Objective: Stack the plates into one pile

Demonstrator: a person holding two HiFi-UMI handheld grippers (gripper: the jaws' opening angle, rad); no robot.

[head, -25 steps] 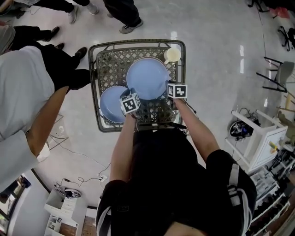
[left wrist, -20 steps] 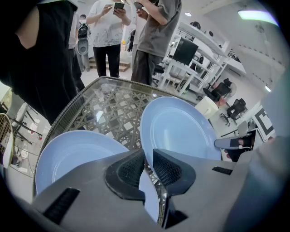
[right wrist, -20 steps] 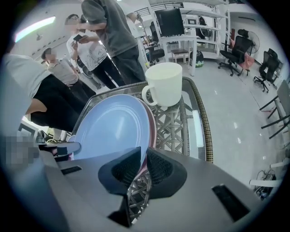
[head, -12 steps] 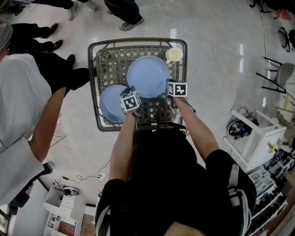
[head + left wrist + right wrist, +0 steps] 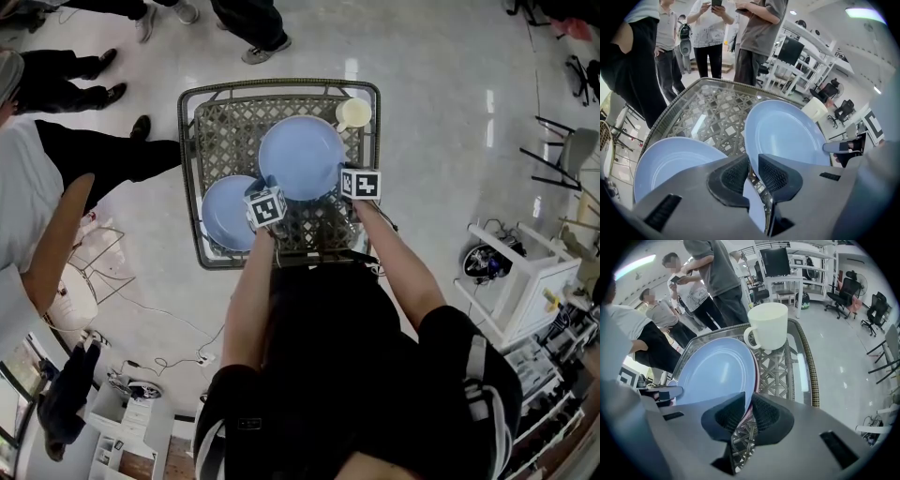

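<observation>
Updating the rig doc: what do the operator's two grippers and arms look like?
The left gripper and right gripper are matching grey moulded bodies, each with two wedge-shaped jaws faced with dark cross-hatched pads, and a white cube bearing black square markers. No cables show. The person wears a black short-sleeved top.

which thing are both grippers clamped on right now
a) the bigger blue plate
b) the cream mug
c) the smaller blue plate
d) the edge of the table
a: the left gripper and the right gripper each have their jaws pinched on the rim of the bigger plate, one on each side, while the smaller plate and the mug sit untouched.
</observation>
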